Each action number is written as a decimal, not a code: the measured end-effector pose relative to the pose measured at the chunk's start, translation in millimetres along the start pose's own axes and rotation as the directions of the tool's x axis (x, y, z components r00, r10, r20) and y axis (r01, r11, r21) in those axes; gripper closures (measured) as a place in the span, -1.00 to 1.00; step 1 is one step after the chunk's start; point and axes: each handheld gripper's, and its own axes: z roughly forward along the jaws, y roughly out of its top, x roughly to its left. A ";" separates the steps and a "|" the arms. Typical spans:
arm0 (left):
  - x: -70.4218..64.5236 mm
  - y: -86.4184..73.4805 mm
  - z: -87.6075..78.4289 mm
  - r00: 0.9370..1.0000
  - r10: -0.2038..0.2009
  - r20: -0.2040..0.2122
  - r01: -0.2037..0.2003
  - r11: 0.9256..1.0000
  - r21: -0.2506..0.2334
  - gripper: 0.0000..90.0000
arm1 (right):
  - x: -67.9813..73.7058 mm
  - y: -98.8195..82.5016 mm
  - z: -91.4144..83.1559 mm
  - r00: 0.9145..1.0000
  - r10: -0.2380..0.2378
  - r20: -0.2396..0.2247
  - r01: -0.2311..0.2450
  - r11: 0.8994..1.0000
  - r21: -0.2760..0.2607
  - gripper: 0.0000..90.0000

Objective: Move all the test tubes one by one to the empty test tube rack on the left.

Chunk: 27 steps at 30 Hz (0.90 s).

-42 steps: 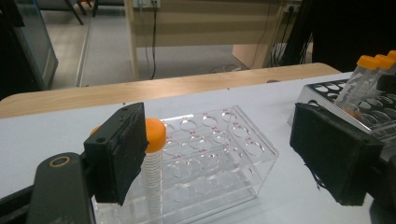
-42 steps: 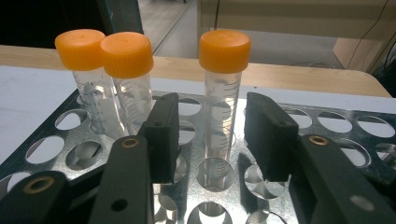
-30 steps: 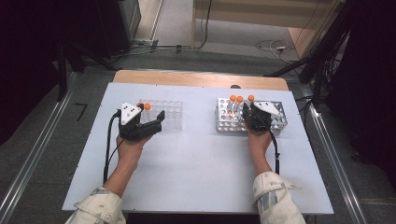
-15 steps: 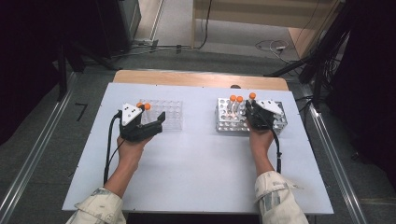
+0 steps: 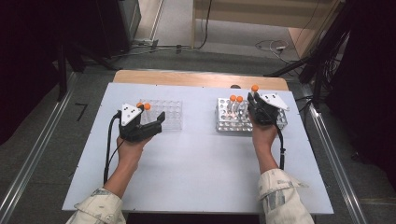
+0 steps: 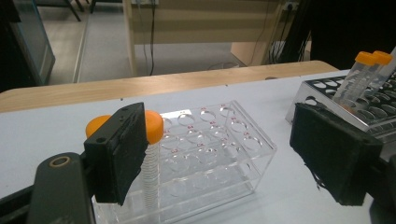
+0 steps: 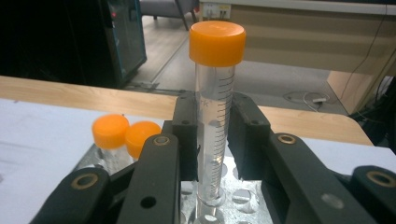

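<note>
in the high view the right tongs (image 5: 256, 103) stand over the metal rack (image 5: 227, 122) at the table's (image 5: 196, 177) right, clamped on an orange-capped tube (image 5: 254, 88) raised above its two neighbours (image 5: 236, 99); the left tongs (image 5: 150, 122) rest beside the clear rack (image 5: 169, 114), well apart to the left, so the right hand is the one that has the tube. in the left gripper view the tongs (image 6: 224, 154) gape with nothing pressed between their foam pads (image 6: 334, 156); the clear plastic rack (image 6: 210, 149) with round wells lies just ahead, an orange-capped tube (image 6: 152, 154) standing in its near corner. in the right gripper view the tongs (image 7: 215, 135) pinch the tube (image 7: 214, 135): a slim, graduated clear cylinder, upright, long axis vertical, its tip just at the rack's holes (image 7: 243, 196), seemingly being lifted.
</note>
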 end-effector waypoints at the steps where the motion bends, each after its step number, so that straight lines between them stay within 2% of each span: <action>1: 0.0 0.1 0.0 1.000 0.000 -0.001 0.000 1.000 -0.001 -0.57 | 0.1 1.4 -1.3 1.000 -0.002 -0.004 0.002 1.000 -0.005 0.59; 9: 0.1 0.3 -0.4 1.000 -0.001 -0.009 0.001 1.000 -0.006 -0.57 | 0.1 4.2 -15.4 1.000 0.005 -0.031 -0.004 1.000 0.024 0.59; 15: -3.6 0.4 1.5 1.000 -0.003 0.000 0.003 1.000 -0.003 -0.57 | 8.5 4.1 -27.2 0.995 -0.007 -0.095 0.009 1.000 0.028 0.59; 19: -6.5 1.6 2.8 1.000 0.000 0.008 0.000 1.000 -0.004 -0.57 | 20.6 7.4 -33.2 0.988 -0.020 -0.153 0.024 0.999 0.026 0.59; 27: -7.6 3.0 2.1 1.000 0.002 0.005 -0.002 1.000 -0.008 -0.56 | 50.3 8.4 -33.7 0.966 -0.059 -0.250 0.071 0.997 0.042 0.59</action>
